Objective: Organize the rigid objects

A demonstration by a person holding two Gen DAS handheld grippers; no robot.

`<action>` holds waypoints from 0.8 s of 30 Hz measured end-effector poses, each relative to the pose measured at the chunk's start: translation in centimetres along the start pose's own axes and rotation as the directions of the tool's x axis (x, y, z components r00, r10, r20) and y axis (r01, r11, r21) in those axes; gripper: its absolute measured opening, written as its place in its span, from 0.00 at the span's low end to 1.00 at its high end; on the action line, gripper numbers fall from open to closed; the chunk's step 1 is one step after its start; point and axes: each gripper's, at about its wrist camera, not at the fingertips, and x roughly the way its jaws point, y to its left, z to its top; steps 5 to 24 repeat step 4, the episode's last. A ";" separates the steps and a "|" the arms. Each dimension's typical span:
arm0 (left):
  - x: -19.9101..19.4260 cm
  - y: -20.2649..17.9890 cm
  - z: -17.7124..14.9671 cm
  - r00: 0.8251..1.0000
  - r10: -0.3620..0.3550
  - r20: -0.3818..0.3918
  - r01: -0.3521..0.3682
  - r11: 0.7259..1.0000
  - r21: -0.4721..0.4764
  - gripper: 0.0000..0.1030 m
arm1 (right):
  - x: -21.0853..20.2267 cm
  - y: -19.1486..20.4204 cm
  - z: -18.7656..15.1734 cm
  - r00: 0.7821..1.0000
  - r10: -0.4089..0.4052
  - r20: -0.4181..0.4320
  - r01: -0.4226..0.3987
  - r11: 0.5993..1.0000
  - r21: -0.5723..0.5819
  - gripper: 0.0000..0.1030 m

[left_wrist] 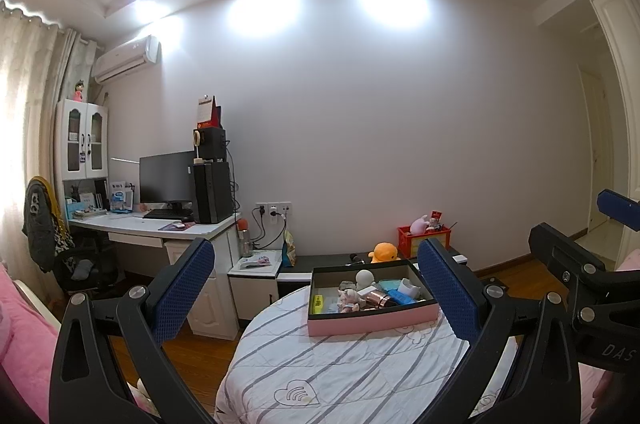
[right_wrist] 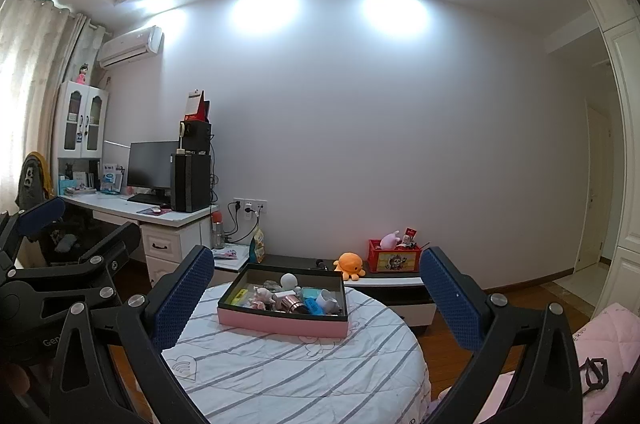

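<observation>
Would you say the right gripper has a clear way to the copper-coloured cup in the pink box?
Probably yes. The right gripper is open and empty, the pink box has no lid, and nothing lies between them on the striped cloth. The copper cup is crowded by neighbouring items, though.

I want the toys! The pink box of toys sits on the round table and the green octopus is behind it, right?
Nearly. The octopus is orange, not green, as the right wrist view shows. The rest holds: the pink box of toys sits on the round table, with the octopus behind it.
</observation>
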 end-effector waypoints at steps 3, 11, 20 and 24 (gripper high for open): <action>-0.2 0.2 -0.1 1.000 0.000 -0.002 0.000 1.000 0.000 1.00 | 0.0 0.0 0.0 1.000 0.002 -0.001 -0.002 1.000 0.001 1.00; -0.1 0.1 0.0 1.000 0.001 -0.004 -0.001 1.000 0.000 1.00 | 0.0 0.0 0.0 1.000 0.000 -0.001 0.000 1.000 0.000 1.00; -0.1 0.1 0.0 1.000 0.001 -0.004 -0.001 1.000 0.000 1.00 | 0.0 0.0 0.0 1.000 0.000 -0.001 0.000 1.000 0.000 1.00; -0.1 0.1 0.0 1.000 0.001 -0.004 -0.001 1.000 0.000 1.00 | 0.0 0.0 0.0 1.000 0.000 -0.001 0.000 1.000 0.000 1.00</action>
